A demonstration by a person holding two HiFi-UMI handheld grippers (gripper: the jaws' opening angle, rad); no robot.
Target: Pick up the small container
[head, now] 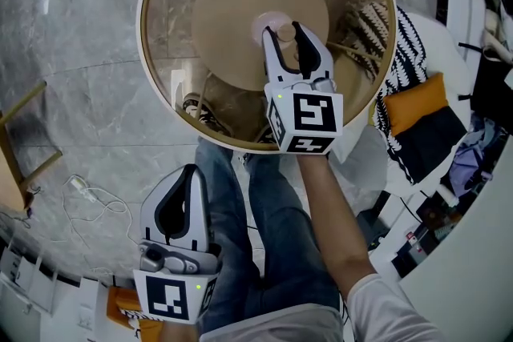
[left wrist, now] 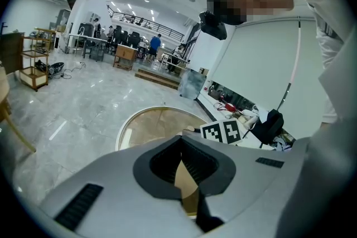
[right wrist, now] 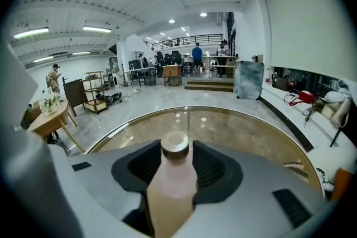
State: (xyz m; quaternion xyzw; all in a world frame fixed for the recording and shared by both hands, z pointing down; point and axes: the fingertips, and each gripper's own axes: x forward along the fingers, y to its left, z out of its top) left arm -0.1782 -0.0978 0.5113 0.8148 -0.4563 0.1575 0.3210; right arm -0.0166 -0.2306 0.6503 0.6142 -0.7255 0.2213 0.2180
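Lowest in the head view, beside the person's blue-jeaned legs (head: 272, 236), the white left gripper (head: 190, 170) hangs over the grey marble floor (head: 72, 52). Its own view shows the left gripper (left wrist: 181, 139) with its tips drawn together and nothing between them. Only a teardrop gap stays between the dark ribbed pads, with tan tabletop showing through it.

Further out, the white right gripper (head: 288, 34), carrying its cube of square markers, reaches over the round glass-topped table with a gold rim (head: 144, 36). In its own view the right gripper (right wrist: 176, 147) has its jaws spread about as wide as they go. The small pale-pink bottle with a round tan cap (right wrist: 175, 175) stands upright between them.

The left pad is clear of the bottle's neck. The right pad comes close to the body lower down, and whether it touches I cannot tell. Neither pad clamps the bottle.

From above, the bottle (head: 284, 31) sits near the middle of the table, over the tan disc under the glass, with a jaw tip on either side of its cap. The table's glass (right wrist: 240, 131) stretches away beyond the jaws.
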